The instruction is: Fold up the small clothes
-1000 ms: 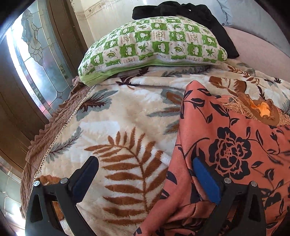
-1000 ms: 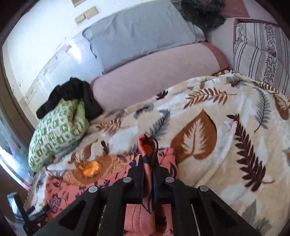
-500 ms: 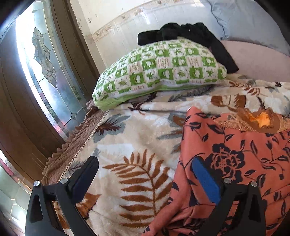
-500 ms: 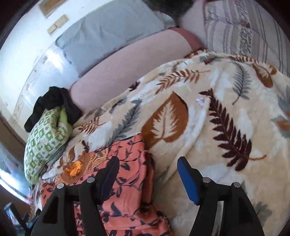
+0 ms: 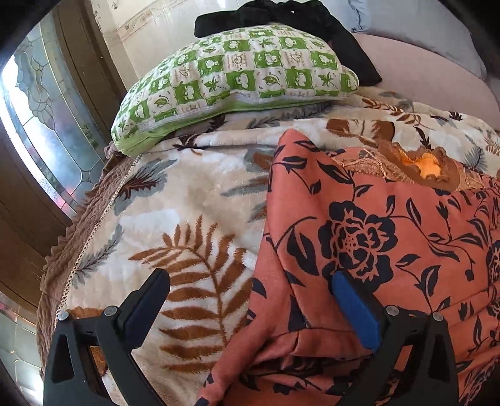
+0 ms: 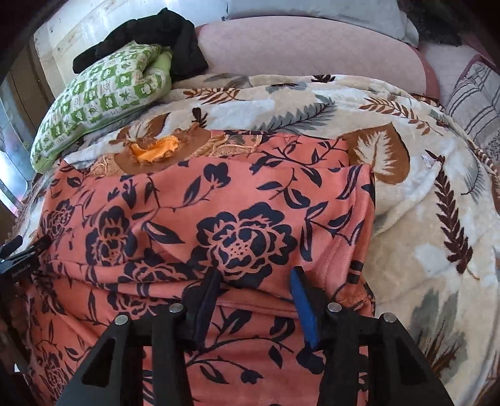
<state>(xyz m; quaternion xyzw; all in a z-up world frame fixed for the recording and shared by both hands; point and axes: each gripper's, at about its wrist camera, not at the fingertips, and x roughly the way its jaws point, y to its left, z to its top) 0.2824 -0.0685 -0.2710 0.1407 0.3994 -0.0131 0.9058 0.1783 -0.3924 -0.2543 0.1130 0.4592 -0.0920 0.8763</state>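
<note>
The garment (image 6: 218,218), a coral-orange piece printed with dark navy roses and leaves, lies spread on the leaf-patterned blanket (image 6: 422,234) that covers the bed. Its near part is folded over, so a fabric edge runs across it close to the cameras. At its far end sits a brown embroidered neckline (image 6: 200,146) with a bright orange lining showing through the opening.

The right hand-held gripper (image 6: 254,281) hangs over the garment's near fold, toward the garment's right edge. Its jaws are closing, with a gap between them; cloth lies under and between the fingers, but the pads do not press on it.

The left hand-held gripper (image 5: 250,290) stands at the garment's left edge with its jaws wide apart. The blue-padded finger (image 5: 353,309) is over the garment; the other finger (image 5: 147,299) is over bare blanket beside it. Nothing is clamped. In the right wrist view, a tip of this gripper shows just at the garment's left side.

Beyond the garment's neckline, a green-and-white checked pillow (image 5: 237,78) rests on the blanket, with a black piece of clothing (image 5: 281,18) heaped behind it. Farther from the garment are a pink bolster (image 6: 312,50), a grey pillow (image 6: 312,9) and, to the right, a striped cushion (image 6: 475,103). Left of the garment, past the blanket's brown border, is a leaded glass window (image 5: 40,125).
</note>
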